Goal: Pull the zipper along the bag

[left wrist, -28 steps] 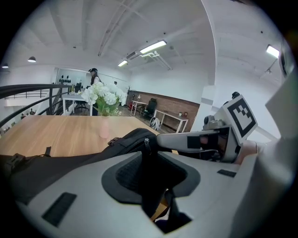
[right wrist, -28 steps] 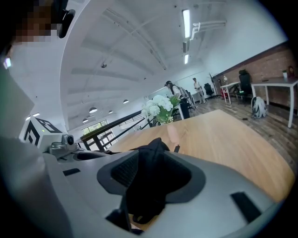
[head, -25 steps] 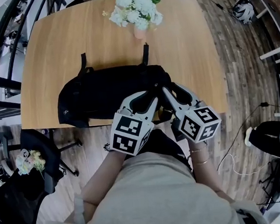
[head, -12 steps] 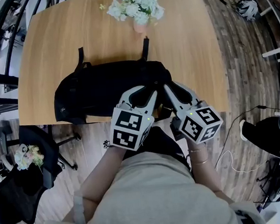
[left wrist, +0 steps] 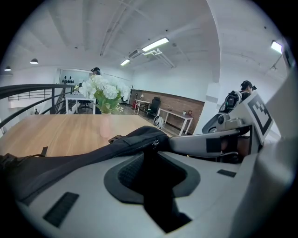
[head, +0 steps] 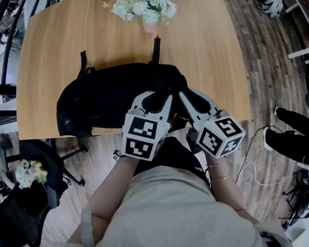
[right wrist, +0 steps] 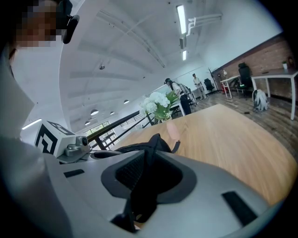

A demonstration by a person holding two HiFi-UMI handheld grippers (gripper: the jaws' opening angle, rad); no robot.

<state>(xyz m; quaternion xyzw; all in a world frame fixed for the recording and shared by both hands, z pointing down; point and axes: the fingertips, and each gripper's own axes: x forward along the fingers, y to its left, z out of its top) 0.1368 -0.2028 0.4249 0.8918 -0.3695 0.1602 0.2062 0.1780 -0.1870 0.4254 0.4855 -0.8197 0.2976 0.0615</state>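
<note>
Surface: pale wood counter (head: 207,50), with white flowers (head: 143,2) at its 12 o'clock edge.
Load: black bag (head: 103,98) lies flat by the 6 o'clock edge, straps pointing to 12.
Closure: zipper (left wrist: 139,145) runs along the bag's top fold.
Left side: left tool (left wrist: 149,172) clamped on bag fabric at the bag's 4 o'clock end.
Right side: right tool (right wrist: 142,179) pinched on a black tab of the bag, just beside the left tool.

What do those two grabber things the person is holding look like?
The left hand-held gripper and right hand-held gripper are light grey with black ribbed pads. Each carries a white cube with black square markers. The person wears a beige top and thin bracelets on the right wrist.
</note>
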